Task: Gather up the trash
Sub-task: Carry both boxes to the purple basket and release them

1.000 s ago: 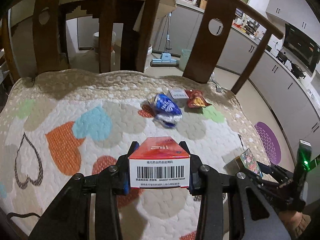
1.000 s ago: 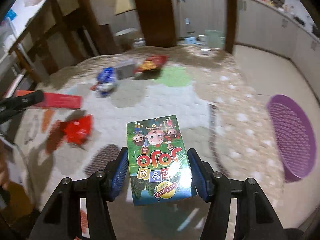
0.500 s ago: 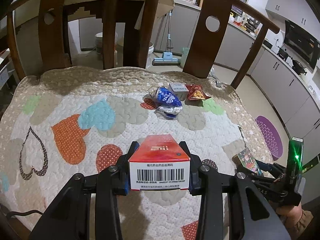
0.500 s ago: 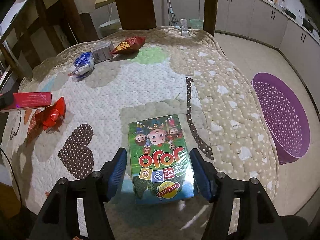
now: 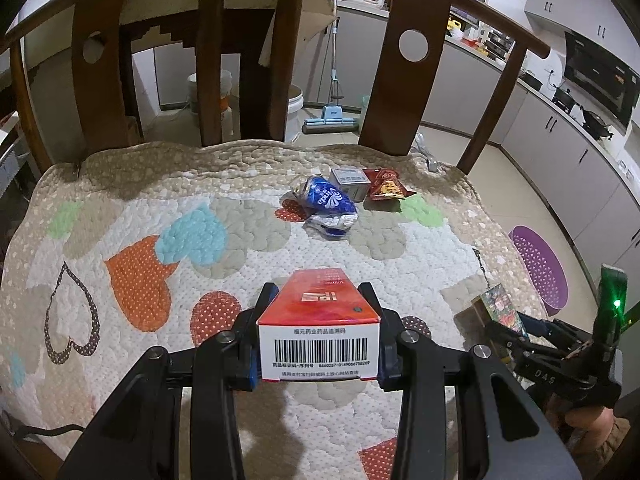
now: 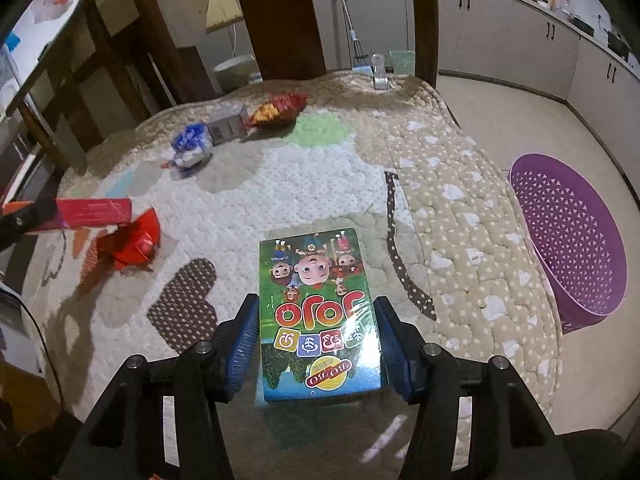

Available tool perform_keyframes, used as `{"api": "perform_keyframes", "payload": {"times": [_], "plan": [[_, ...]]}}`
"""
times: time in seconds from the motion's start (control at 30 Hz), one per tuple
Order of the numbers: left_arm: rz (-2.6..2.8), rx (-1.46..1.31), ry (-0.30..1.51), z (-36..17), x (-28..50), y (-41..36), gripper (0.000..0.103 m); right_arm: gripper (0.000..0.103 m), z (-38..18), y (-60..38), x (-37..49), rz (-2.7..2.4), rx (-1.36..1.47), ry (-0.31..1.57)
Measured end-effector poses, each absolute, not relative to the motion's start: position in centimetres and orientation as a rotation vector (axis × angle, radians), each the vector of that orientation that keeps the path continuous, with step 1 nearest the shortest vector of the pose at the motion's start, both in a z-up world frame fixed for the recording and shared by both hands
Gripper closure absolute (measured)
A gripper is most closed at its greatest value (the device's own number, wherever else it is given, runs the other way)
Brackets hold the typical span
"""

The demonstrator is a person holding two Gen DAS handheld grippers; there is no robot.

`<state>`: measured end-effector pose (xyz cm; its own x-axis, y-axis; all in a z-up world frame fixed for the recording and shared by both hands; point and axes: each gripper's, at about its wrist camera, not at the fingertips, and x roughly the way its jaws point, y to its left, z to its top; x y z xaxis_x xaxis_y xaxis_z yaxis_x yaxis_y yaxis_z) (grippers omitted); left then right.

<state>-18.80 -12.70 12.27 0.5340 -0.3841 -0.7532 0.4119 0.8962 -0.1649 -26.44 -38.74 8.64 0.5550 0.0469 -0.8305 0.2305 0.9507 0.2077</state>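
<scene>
Left tool [image 5: 318,320] clamped on red barcode box [image 5: 318,322], held over the quilted seat [image 5: 120,208]. Right tool [image 6: 316,344] jaws just closed in on green cartoon box [image 6: 316,308] lying near the seat's edge; contact unclear. Purple basket [image 6: 572,240] on floor alongside.

You read "JOJO" upside down on the green cartoon box [image 6: 318,316], "Vinda" on the blue crumpled packet [image 5: 328,200], "DAS" on the other gripper's black body [image 5: 544,376], a barcode with small Chinese print on the red box [image 5: 318,340].
</scene>
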Motion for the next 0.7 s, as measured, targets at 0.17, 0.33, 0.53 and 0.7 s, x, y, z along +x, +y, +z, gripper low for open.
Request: {"api": "perform_keyframes", "payload": {"times": [0.17,0.33,0.53,0.7], "plan": [[-0.463,0.045,0.899,12.4,-19.1,-13.0,0.064,0.042,9.6,-39.7,-27.5,-0.117,0.364,0.935],[-0.460,0.067,0.903,12.4,-19.7,-13.2,0.064,0.042,10.5,-40.3,-28.3,-0.123,0.409,0.899],[-0.463,0.085,0.907,12.5,-20.1,-13.8,0.064,0.042,11.8,-40.1,-28.8,-0.101,0.412,0.866],[-0.466,0.133,0.883,12.9,-21.0,-15.0,0.064,0.042,12.1,-40.0,-29.0,-0.094,0.419,0.854]]}}
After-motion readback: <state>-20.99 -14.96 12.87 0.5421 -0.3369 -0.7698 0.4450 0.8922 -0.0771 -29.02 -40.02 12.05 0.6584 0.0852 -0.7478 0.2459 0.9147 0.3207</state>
